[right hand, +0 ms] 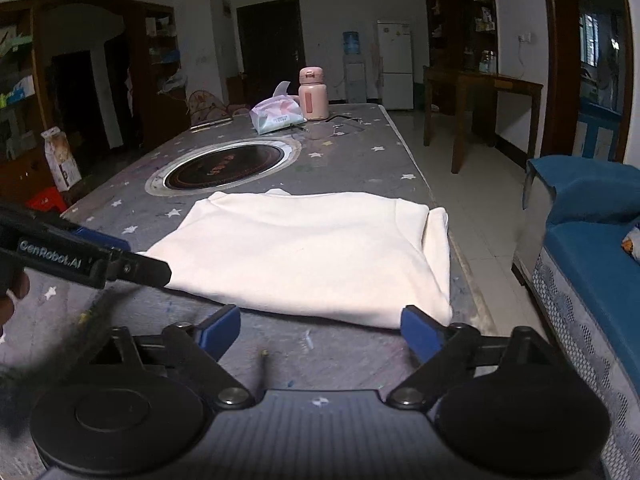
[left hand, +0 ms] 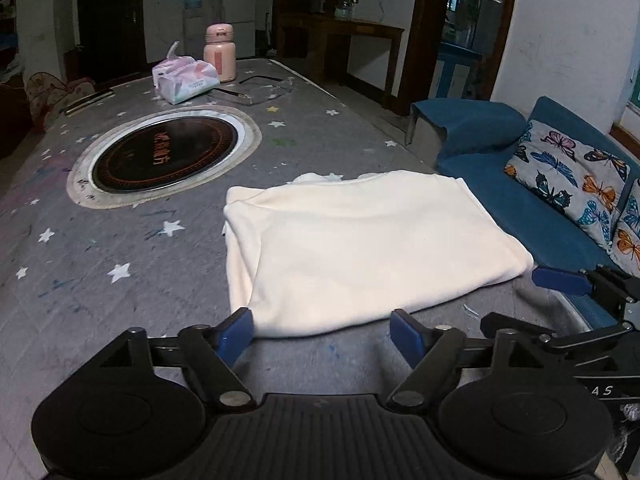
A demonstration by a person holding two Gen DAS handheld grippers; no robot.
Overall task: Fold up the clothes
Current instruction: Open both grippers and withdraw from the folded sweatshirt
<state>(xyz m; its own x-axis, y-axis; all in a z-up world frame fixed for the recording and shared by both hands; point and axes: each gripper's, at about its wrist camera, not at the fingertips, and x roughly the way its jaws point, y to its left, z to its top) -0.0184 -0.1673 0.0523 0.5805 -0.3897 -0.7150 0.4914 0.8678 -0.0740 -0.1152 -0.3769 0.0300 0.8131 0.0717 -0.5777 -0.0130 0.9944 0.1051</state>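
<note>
only the right view shows a milk carton [right hand: 60, 158]; both tongs [left hand: 322, 334] [right hand: 320, 330] gape empty by the folded shirt [left hand: 360, 248].

Right hand-held gripper [right hand: 320, 330] at bottom centre, jaws wide, nothing between them. Folded cream garment [right hand: 308, 252] lies flat mid-frame on the grey star-print tabletop [right hand: 360, 152]. Left hand-held gripper [right hand: 132, 258] enters from left edge, possibly touching the cloth.
</note>
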